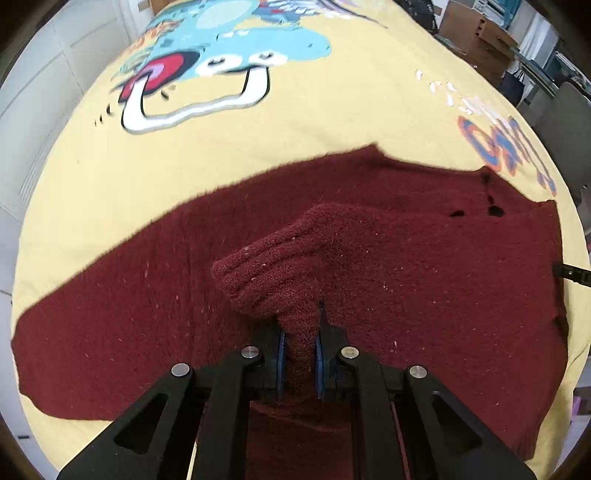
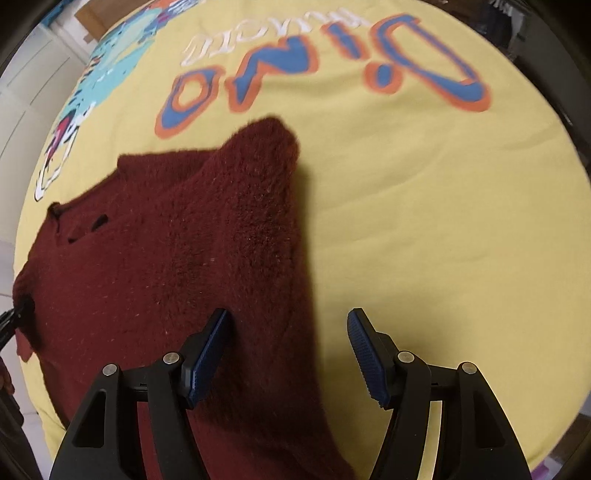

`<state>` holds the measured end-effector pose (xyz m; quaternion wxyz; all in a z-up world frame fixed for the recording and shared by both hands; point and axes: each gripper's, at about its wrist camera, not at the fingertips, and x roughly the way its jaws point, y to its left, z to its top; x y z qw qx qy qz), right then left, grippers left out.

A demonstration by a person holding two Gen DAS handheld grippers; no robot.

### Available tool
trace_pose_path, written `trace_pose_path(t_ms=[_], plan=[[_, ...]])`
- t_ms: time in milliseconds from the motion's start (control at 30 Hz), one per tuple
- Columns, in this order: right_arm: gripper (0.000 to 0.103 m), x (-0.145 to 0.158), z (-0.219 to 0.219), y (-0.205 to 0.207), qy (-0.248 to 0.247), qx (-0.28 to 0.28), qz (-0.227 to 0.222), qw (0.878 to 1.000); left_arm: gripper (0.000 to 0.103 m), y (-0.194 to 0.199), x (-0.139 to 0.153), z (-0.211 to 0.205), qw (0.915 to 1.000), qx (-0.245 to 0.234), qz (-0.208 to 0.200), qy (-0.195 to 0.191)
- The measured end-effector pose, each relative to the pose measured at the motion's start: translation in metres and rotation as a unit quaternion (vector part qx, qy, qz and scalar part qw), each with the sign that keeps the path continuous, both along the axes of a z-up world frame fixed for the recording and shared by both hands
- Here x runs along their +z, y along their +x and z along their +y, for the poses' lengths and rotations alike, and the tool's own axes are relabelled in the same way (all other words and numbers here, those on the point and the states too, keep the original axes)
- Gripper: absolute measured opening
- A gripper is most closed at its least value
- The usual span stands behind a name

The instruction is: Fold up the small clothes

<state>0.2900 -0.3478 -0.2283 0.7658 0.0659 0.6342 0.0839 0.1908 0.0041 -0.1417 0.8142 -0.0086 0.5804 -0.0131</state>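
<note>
Yellow blanket (image 1: pixel 332 122) covers the whole work surface, printed with a blue cartoon dinosaur (image 1: pixel 236 44) at upper left of the left wrist view and orange-and-blue "Dino" lettering (image 2: pixel 325 70) across the top of the right wrist view. White cabinet doors (image 1: pixel 48 74) run along the left edge; cardboard boxes (image 1: pixel 476 33) and clutter sit at upper right beyond the blanket.

Left wrist view: maroon fuzzy sweater (image 1: pixel 424 266) lies spread over the lower half of the frame, one sleeve reaching toward lower left, neckline with dark openings at upper right. Left gripper (image 1: pixel 300 350) at bottom centre, jaws drawn nearly together and clamped on a sleeve cuff (image 1: pixel 273 266). Cuff stands up from between the blue pads (image 1: pixel 281 354) and flops left over the sweater body. A dark tip of the other tool shows at far right edge.

Right wrist view: sweater fills left and centre, one folded shoulder or sleeve peak pointing up toward the lettering. Right gripper (image 2: pixel 290 350) at bottom, jaws spread wide, nothing between them. Left pad (image 2: pixel 208 358) hangs over the sweater's right margin; right pad (image 2: pixel 365 358) hangs over bare blanket. Contact with cloth cannot be judged. Left gripper's tip visible at the far left edge, at the sweater's edge.
</note>
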Motion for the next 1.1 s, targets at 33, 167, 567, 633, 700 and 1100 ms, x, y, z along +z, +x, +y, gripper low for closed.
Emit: trace_pose_path(t_ms=[33, 167, 567, 633, 700, 1100], plan=[[0.051, -0.002, 0.001, 0.000, -0.005, 0.000, -0.002, 1.000, 0.010, 0.004, -0.003, 0.011, 1.0000, 0.000, 0.000, 0.002], [0.019, 0.005, -0.006, -0.004, 0.023, -0.027, -0.003, 0.999, 0.010, 0.014, -0.010, 0.027, 0.9999, -0.005, 0.009, 0.008], [0.031, 0.004, -0.009, -0.015, -0.004, -0.045, -0.026, 0.999, 0.033, 0.014, -0.027, 0.037, 0.9996, 0.017, 0.006, 0.020], [0.046, 0.011, -0.006, -0.019, -0.018, -0.040, -0.035, 0.998, 0.046, 0.013, -0.025, 0.040, 0.9995, 0.023, 0.006, 0.023], [0.054, 0.023, -0.004, -0.025, -0.033, -0.037, -0.049, 0.998, 0.062, 0.013, -0.023, 0.042, 0.9988, 0.027, 0.010, 0.040], [0.103, 0.097, 0.076, -0.058, -0.057, 0.054, -0.174, 0.982, 0.102, -0.007, 0.045, 0.055, 0.9953, 0.063, -0.074, -0.003]])
